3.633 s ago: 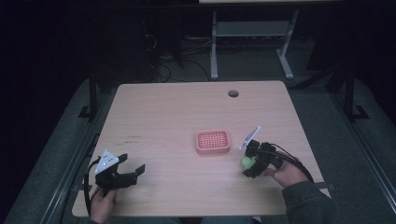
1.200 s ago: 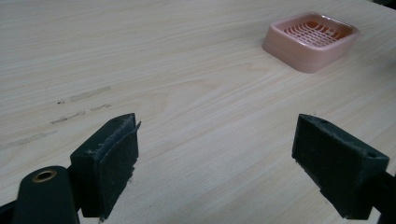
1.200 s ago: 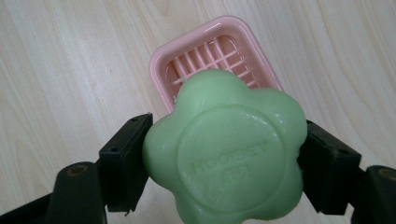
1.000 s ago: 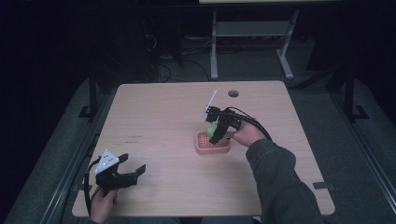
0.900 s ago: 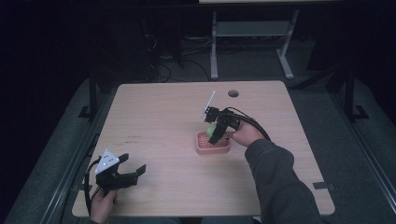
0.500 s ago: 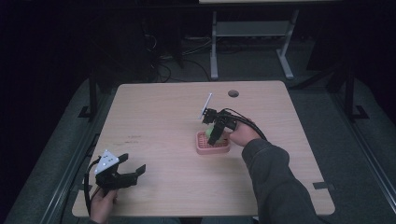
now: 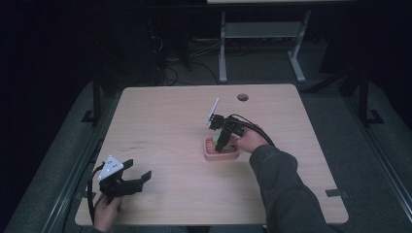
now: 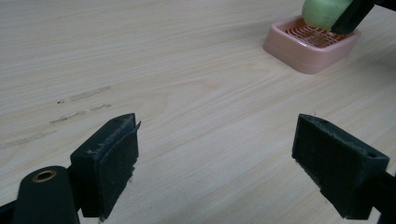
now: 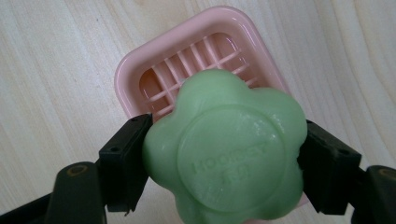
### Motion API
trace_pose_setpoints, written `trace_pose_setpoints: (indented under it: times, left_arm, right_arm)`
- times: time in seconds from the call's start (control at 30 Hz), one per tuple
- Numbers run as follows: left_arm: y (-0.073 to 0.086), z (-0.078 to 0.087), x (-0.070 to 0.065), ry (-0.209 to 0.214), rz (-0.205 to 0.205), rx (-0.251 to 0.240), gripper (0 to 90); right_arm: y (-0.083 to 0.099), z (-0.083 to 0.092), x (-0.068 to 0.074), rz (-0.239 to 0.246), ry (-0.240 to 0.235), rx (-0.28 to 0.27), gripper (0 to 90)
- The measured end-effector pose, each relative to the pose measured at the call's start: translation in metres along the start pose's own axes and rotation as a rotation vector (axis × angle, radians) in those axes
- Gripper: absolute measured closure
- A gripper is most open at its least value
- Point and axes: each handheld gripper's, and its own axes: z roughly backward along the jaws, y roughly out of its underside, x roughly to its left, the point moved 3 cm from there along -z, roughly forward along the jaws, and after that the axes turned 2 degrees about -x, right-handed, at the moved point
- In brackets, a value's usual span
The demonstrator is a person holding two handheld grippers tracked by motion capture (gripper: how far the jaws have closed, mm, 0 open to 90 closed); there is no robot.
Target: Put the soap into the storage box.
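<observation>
Currently I hold the green soap [image 9: 224, 151] clamped in the right gripper [image 9: 223, 158] just above the pink dish [image 9: 140, 79], release pending; left gripper [image 8: 219, 158] idles open.

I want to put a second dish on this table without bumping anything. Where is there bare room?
The table is bare along its far side behind the pink soap dish, and across the middle between the dish and the left gripper. It is crowded only at the dish, where the right gripper holds the green soap over it.
</observation>
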Motion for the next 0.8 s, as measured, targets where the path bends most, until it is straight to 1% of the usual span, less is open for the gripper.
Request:
trace_pose_setpoints:
  times: [0.07,0.2,0.57,0.67,0.8]
  left_arm:
    - [0.0003,0.0,0.0002,0.001,-0.009,0.004,14.3]
    - [-0.0004,-0.0002,0.0006,0.0,0.0,0.0,14.3]
    - [-0.0005,-0.002,0.0001,0.004,-0.01,0.01,14.3]
    - [-0.001,-0.0015,-0.0009,0.007,-0.01,0.003,14.3]
    - [-0.0008,-0.0001,-0.0009,0.006,-0.016,0.003,14.3]
  right_arm:
    - [-0.0005,-0.0014,-0.0001,0.002,-0.001,0.003,25.8]
    - [-0.0001,-0.0027,-0.0012,-0.004,-0.005,0.008,25.8]
    - [0.0013,-0.0064,-0.0036,-0.016,-0.001,0.008,25.7]
    - [0.0024,-0.0066,-0.0037,-0.022,-0.005,0.01,25.7]
    - [0.002,-0.0066,-0.0032,-0.023,0.004,0.011,25.6]
